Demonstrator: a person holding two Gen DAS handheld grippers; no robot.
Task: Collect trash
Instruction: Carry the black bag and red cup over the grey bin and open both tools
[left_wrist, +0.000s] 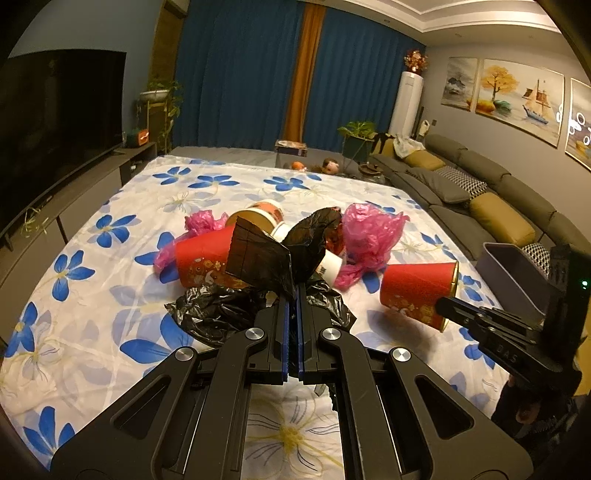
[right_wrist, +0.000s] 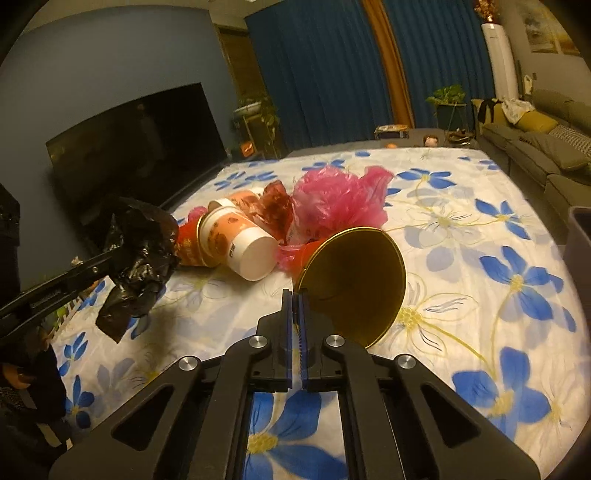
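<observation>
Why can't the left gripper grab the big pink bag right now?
Probably it can't yet: the left gripper is already shut on the black bag, which hangs in front of it. The pink bag lies further back in the pile, behind that black plastic.

The flowered sheet (left_wrist: 110, 206) is thin, smooth cloth with soft creases. On it, the black bag (left_wrist: 258, 258) is crinkled, glossy plastic film; just behind it the pink bags (left_wrist: 369, 229) are the same thin film, translucent. Right of the black bag, the red cup (left_wrist: 417, 291) is paper, gold and shiny inside.
</observation>
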